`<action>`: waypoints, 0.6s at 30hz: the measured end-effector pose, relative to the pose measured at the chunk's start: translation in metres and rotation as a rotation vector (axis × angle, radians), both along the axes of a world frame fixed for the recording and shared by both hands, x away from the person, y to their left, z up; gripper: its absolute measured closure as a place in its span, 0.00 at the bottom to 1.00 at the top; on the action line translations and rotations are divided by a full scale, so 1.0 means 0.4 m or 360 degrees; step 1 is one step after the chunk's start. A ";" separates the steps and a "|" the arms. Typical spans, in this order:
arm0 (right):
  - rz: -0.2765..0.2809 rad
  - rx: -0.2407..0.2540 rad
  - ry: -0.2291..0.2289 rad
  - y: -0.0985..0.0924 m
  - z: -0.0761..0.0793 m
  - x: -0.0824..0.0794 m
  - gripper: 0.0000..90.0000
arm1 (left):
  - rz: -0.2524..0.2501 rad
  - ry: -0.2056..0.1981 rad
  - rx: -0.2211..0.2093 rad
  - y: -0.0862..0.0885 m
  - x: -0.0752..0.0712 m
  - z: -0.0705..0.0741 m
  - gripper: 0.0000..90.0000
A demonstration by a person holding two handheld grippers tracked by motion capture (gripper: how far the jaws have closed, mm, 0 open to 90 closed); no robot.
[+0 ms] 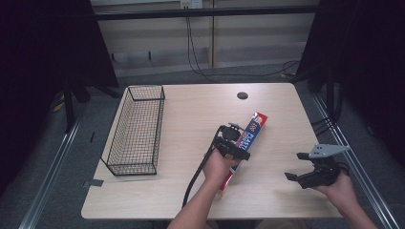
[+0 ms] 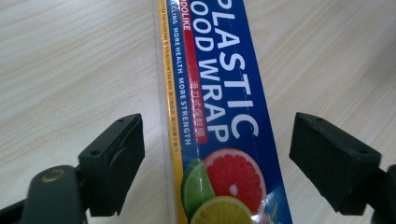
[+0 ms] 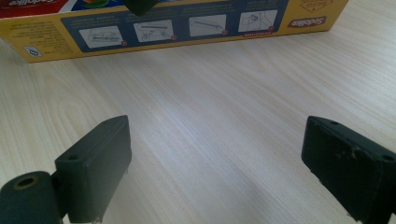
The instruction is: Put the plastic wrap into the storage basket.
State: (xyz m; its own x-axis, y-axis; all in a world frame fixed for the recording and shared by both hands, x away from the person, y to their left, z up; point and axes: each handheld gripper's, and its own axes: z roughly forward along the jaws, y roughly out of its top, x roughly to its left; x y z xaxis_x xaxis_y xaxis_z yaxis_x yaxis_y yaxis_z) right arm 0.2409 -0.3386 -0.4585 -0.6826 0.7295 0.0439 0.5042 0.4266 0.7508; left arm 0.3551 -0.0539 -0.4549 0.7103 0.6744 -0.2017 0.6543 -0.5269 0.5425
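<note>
A black wire basket (image 1: 136, 131) stands well to the left of both grippers on the pale wood-grain table (image 1: 282, 102), long and rectangular, its mesh open enough to show bare tabletop through the bottom; nothing lies in it. The long, narrow cardboard box of plastic wrap (image 1: 247, 136) lies flat on the table, its glossy blue top printed with white lettering and cut citrus fruit (a grapefruit half, a lime, a lemon), a yellow strip running along one edge. The left gripper (image 1: 237, 135) hangs over the middle of this box with its jaws spread wide, one matte black pad on each side of the box and a clear gap of table showing between each pad and the cardboard. In the left gripper view the box (image 2: 219, 116) runs straight up between the pads. The right gripper (image 1: 297, 166) sits well to the right of the box, jaws also wide apart with only smooth tabletop between them; ahead of its pads lies the box's yellow side panel (image 3: 177, 25), printed with small instruction diagrams.
</note>
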 end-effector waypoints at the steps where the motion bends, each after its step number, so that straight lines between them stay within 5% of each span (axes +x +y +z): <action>1: 0.0001 0.0006 0.0001 0.000 0.000 0.000 0.09 | 0.0012 0.0009 -0.0005 -0.002 0.001 -0.002 0.21; 18: 0.0016 -0.0008 0.0003 0.003 0.000 0.000 0.09 | 0.0008 0.0070 0.0026 -0.024 0.014 -0.020 0.28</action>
State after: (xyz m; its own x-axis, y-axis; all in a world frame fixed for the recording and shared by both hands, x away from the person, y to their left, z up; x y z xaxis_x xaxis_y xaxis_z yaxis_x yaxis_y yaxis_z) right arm 0.2411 -0.3374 -0.4583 -0.6900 0.7226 0.0417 0.5012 0.4355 0.7477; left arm 0.3608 -0.0633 -0.4629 0.6974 0.6816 -0.2215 0.6802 -0.5321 0.5042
